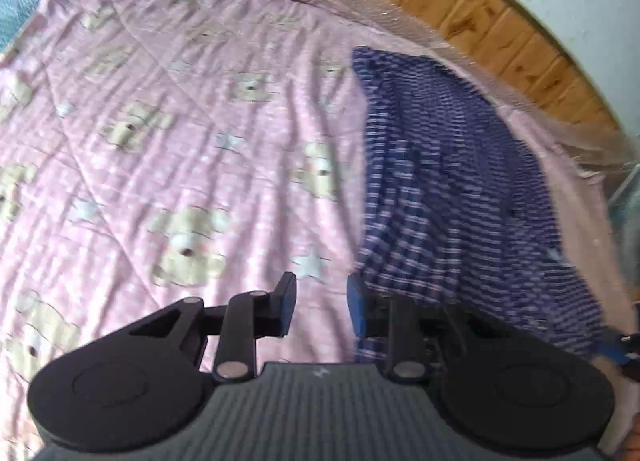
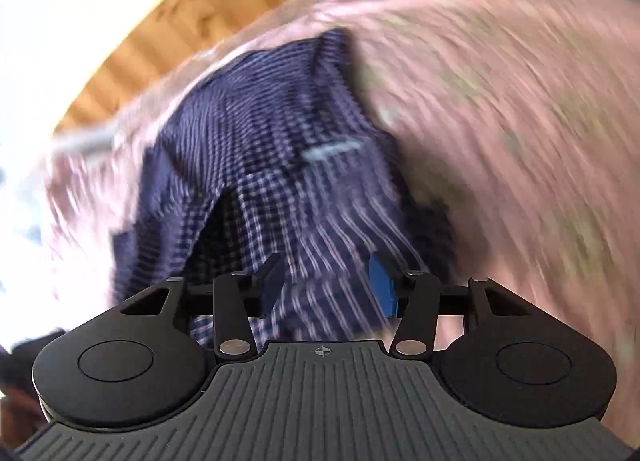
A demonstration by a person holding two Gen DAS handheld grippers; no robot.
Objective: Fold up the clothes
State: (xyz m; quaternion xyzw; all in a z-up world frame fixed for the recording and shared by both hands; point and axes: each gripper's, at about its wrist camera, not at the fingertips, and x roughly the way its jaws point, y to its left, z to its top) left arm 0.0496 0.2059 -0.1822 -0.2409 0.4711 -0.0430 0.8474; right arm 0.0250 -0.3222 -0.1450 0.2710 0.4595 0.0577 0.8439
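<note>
Pink bedspread (image 1: 168, 109) covers the bed; the checked shirt (image 1: 460, 189) lies right of centre, stretching toward the upper frame. Left tool (image 1: 322, 303) is part open and empty beside its edge. Right tool (image 2: 326, 287) gapes over the cloth, nearer, pads seemingly clear.

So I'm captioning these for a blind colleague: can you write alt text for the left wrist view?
A dark blue checked garment lies rumpled on a pink bedspread printed with teddy bears and stars. The left gripper is in the foreground with its jaws apart and nothing between them, beside the garment's near edge.
</note>
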